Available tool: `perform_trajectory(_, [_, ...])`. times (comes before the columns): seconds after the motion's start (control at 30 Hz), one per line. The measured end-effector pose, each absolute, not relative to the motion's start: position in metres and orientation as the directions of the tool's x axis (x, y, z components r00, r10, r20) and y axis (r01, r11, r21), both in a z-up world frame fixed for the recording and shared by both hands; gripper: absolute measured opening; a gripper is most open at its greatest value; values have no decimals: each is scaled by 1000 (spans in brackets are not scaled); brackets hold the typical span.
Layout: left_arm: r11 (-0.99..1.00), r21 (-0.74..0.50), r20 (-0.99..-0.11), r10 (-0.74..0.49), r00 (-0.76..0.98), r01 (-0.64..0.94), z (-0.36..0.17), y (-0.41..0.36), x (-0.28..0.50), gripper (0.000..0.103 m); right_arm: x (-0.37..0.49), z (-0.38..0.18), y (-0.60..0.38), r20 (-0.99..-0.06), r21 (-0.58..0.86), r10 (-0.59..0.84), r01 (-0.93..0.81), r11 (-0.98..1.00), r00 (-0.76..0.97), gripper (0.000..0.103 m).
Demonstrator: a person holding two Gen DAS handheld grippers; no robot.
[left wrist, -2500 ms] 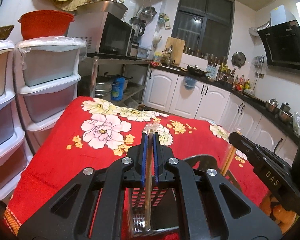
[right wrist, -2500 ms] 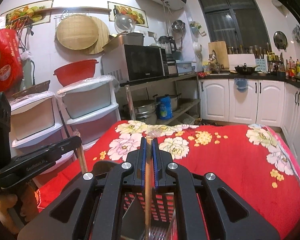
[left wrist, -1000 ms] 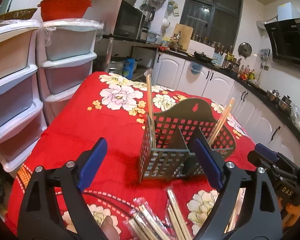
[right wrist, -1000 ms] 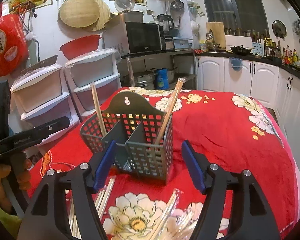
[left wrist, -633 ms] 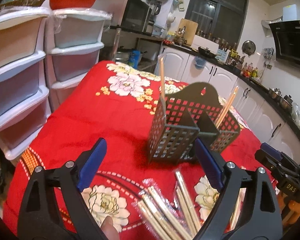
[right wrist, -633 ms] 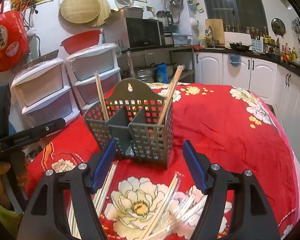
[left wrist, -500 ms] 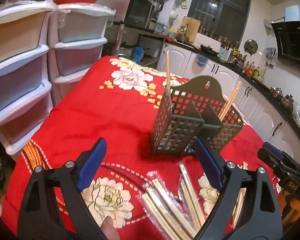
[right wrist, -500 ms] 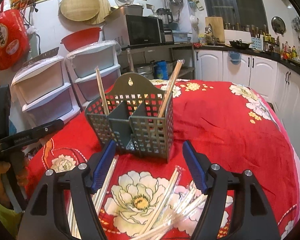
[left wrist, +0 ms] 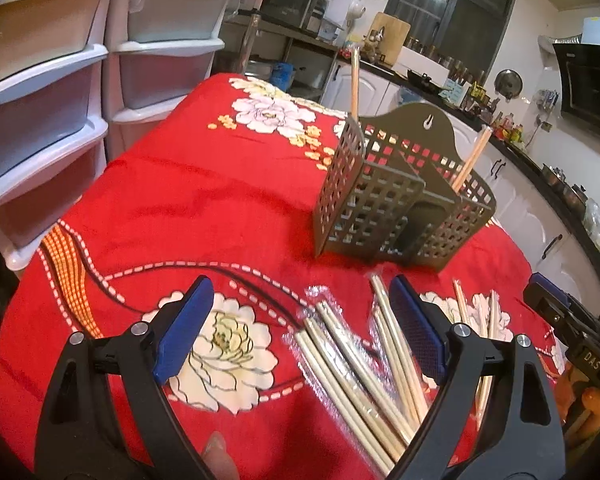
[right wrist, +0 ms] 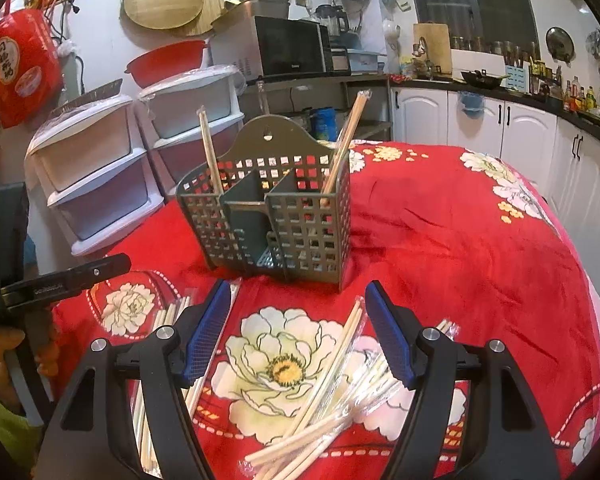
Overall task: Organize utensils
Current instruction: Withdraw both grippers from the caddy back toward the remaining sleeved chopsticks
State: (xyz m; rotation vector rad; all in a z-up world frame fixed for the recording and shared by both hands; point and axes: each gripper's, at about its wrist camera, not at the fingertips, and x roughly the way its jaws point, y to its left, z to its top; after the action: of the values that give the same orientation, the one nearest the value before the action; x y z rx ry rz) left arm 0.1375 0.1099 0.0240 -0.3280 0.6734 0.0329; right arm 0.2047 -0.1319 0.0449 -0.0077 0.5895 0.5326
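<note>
A grey perforated utensil holder (left wrist: 404, 204) (right wrist: 276, 216) stands on the red flowered cloth. One wrapped chopstick pair (left wrist: 355, 80) (right wrist: 209, 148) stands in its left compartment, another (left wrist: 472, 160) (right wrist: 346, 140) leans in its right compartment. Several wrapped chopstick pairs (left wrist: 360, 364) (right wrist: 332, 376) lie loose on the cloth in front of the holder. My left gripper (left wrist: 300, 328) is open and empty above the loose pile. My right gripper (right wrist: 296, 328) is open and empty above other loose pairs.
White plastic drawer towers (left wrist: 52, 92) (right wrist: 140, 152) stand left of the table. White kitchen cabinets (right wrist: 500, 128) line the far right wall. The right gripper's body (left wrist: 572, 328) shows in the left wrist view; the left gripper's body (right wrist: 56, 280) shows in the right wrist view.
Both grippers let go of the chopstick pairs they put into the holder, opened, and drew back and down toward the loose chopsticks.
</note>
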Motion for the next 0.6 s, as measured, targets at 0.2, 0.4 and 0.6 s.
perform_trajectory(0.2, [948,-290,-648,-93,756,-132,10,107,133,80,201,34,-131,-562,145,475,-484,863,678,67])
perform_trajectory(0.4, [946,-300,-674,-118,730,-124,-2,105,128,73,199,23,-126,-589,155,483,-496,854,648,67])
perform_trajectory(0.6, [932,-337,-706,-159,690,-131,-15,106,125,57,204,14,-115,-614,165,502,-523,836,609,67])
